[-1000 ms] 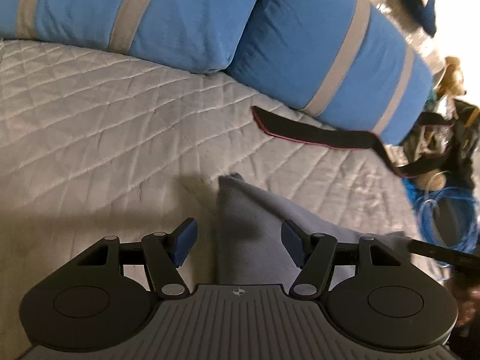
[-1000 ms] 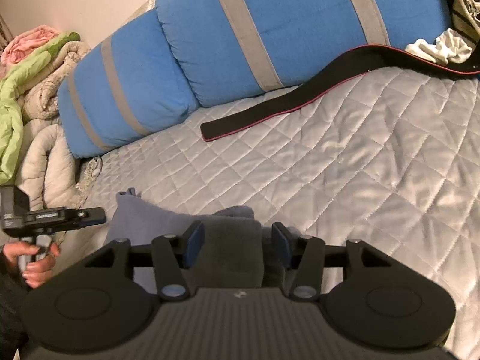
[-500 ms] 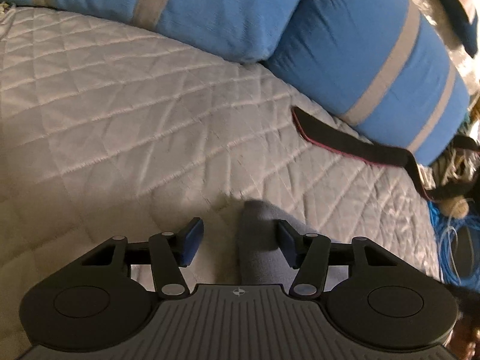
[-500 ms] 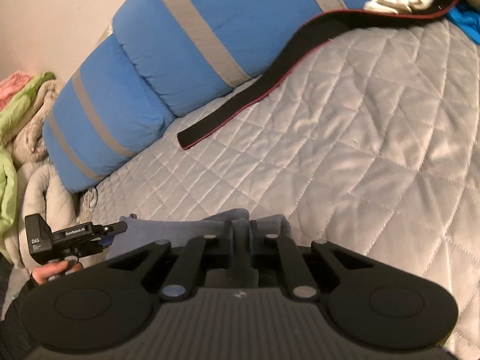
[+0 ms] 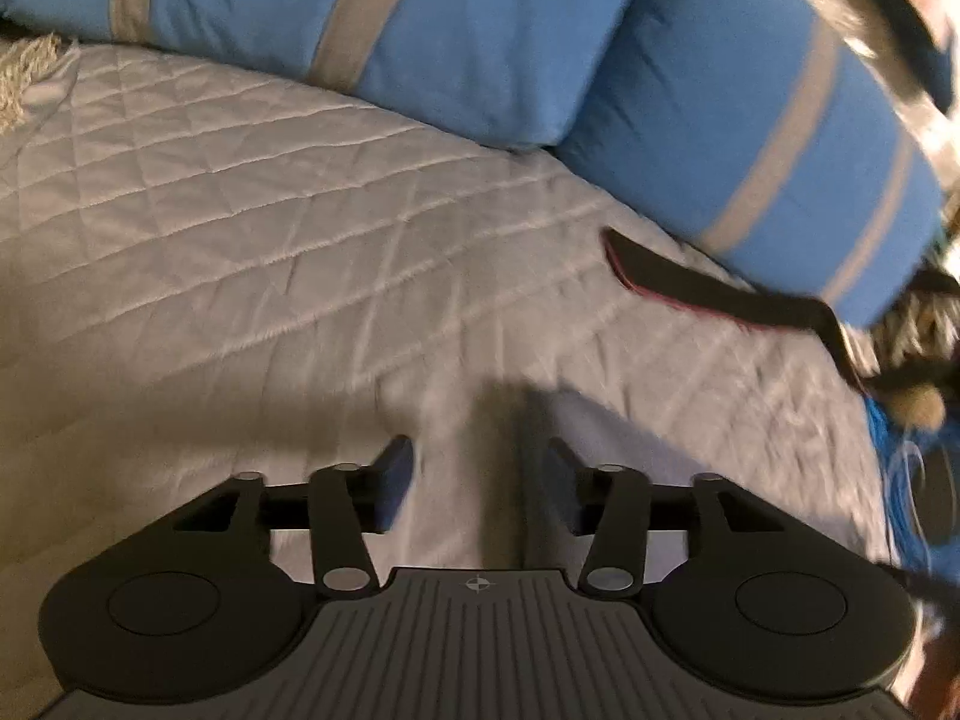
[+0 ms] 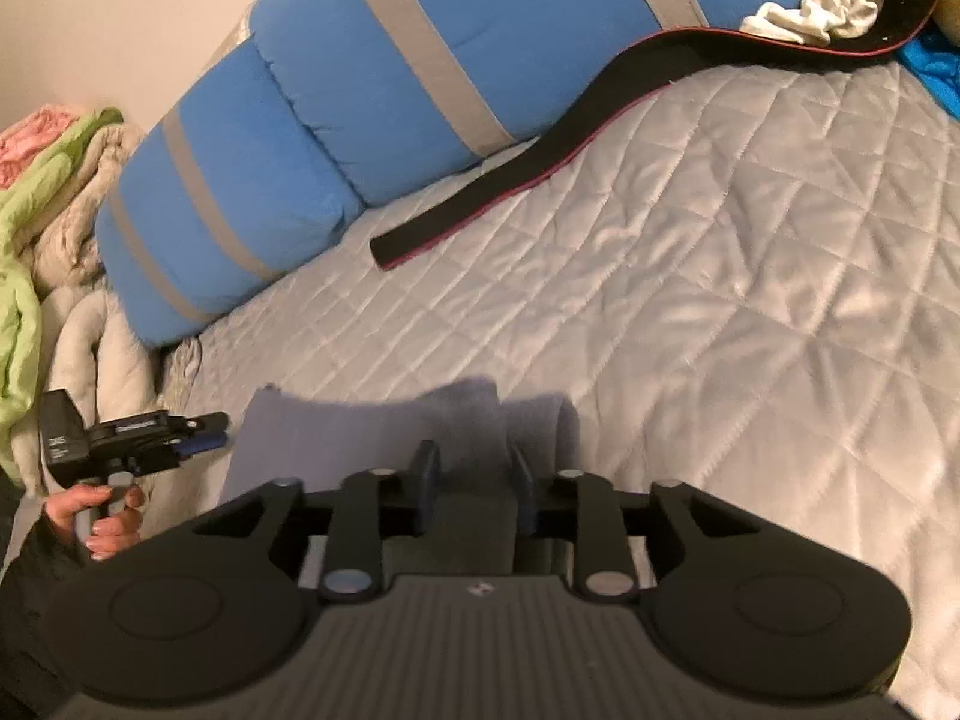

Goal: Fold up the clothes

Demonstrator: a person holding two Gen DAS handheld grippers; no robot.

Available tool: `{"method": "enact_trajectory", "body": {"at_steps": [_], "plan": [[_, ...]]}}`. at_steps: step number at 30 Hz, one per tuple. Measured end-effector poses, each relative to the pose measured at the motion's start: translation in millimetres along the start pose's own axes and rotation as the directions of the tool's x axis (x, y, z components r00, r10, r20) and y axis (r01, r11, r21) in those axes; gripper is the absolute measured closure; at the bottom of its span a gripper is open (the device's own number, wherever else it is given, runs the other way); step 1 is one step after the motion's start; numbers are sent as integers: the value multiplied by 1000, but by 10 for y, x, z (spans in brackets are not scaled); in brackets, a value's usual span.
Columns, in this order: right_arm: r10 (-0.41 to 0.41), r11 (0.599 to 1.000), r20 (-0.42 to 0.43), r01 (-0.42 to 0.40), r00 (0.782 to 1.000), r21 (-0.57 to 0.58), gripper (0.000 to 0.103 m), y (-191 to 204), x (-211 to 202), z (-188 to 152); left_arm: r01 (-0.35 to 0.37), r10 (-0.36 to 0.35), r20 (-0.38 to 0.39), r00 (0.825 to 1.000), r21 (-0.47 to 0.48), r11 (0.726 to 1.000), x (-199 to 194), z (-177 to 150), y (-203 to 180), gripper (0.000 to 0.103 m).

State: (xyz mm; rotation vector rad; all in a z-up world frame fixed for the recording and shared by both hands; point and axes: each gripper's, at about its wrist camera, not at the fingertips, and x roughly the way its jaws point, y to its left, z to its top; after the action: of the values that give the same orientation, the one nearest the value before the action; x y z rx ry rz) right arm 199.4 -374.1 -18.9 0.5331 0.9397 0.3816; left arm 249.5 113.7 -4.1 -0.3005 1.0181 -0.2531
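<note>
A folded grey garment [image 6: 336, 438] lies on the grey quilted bed [image 6: 690, 312]. My right gripper [image 6: 471, 480] is open, its jaws apart over the garment's right end. In the left wrist view the image is blurred; the garment's edge [image 5: 540, 420] shows as a grey fold between the jaws. My left gripper [image 5: 480, 480] is open and holds nothing. It also shows in the right wrist view [image 6: 198, 432], just left of the garment, held by a hand.
Two blue pillows with grey stripes [image 6: 336, 120] lie along the bed's far side. A long black strap with red edging [image 6: 600, 120] runs across the bed. Blankets [image 6: 42, 210] are heaped at the left. White cloth [image 6: 816, 6] lies far right.
My right gripper was shut on the garment half a second ago and has opened. My left gripper stayed open and shifted; less of the garment shows between its jaws.
</note>
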Motion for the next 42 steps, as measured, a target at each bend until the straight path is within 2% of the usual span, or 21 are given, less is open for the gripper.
{"method": "enact_trajectory", "body": {"at_steps": [3, 7, 12, 17, 18, 19, 20, 21, 22, 25, 30, 32, 33, 34, 35, 37, 38, 39, 42], "plan": [[24, 999, -53, -22, 998, 30, 54, -35, -113, -132, 21, -21, -16, 1000, 24, 999, -190, -120, -20, 47], [27, 999, -116, -21, 993, 50, 52, -38, -226, -329, 81, -77, -85, 993, 43, 996, -322, -372, -24, 47], [20, 999, -150, -13, 989, 51, 52, -1, -312, -462, 98, -90, -155, 984, 42, 994, -310, -652, -21, 47], [24, 997, -183, -10, 983, 74, 52, 3, -248, -523, 130, -124, -188, 974, 19, 991, -240, -774, -39, 47], [14, 997, -187, 0, 982, 78, 54, 3, -232, -531, 134, -127, -195, 973, 20, 991, -225, -792, -51, 47], [13, 997, -189, 3, 982, 81, 63, 1, -217, -532, 138, -131, -200, 971, 24, 990, -210, -806, -71, 49], [19, 997, -194, -3, 981, 83, 76, -6, -201, -536, 142, -132, -207, 969, 32, 989, -188, -820, -97, 49], [19, 996, -200, -1, 980, 90, 90, -17, -191, -540, 141, -130, -217, 967, 38, 989, -162, -835, -116, 58], [16, 995, -206, 4, 978, 98, 94, -29, -182, -545, 137, -124, -228, 966, 41, 990, -135, -848, -131, 72], [-18, 997, -199, 34, 980, 74, 96, -19, -194, -552, 113, -94, -235, 967, 68, 991, -110, -879, -183, 80], [-79, 996, -216, 83, 973, 9, 96, 12, -123, -579, 75, -40, -230, 972, 145, 987, -112, -915, -272, 81], [-94, 996, -219, 93, 971, -15, 94, 24, -98, -588, 72, -37, -231, 972, 149, 986, -120, -910, -278, 78], [-98, 995, -219, 94, 971, -30, 89, 38, -99, -590, 72, -35, -230, 972, 151, 986, -131, -903, -274, 75], [-98, 995, -212, 90, 972, -48, 72, 62, -128, -590, 71, -34, -229, 973, 154, 986, -145, -894, -268, 69], [-97, 994, -198, 87, 975, -59, 70, 78, -172, -584, 71, -34, -227, 973, 155, 985, -162, -882, -258, 67], [-96, 994, -159, 86, 983, -70, 43, 89, -285, -558, 76, -42, -222, 974, 146, 986, -202, -847, -211, 58], [-82, 995, -137, 74, 987, -63, 37, 69, -338, -529, 77, -46, -219, 975, 135, 988, -214, -824, -184, 56], [-64, 997, -115, 58, 991, -54, 32, 48, -387, -498, 84, -57, -214, 975, 121, 989, -224, -797, -154, 53], [-14, 1000, -86, 14, 996, -2, 30, -45, -409, -365, 151, -138, -204, 969, 46, 988, -220, -698, -43, 51]]}}
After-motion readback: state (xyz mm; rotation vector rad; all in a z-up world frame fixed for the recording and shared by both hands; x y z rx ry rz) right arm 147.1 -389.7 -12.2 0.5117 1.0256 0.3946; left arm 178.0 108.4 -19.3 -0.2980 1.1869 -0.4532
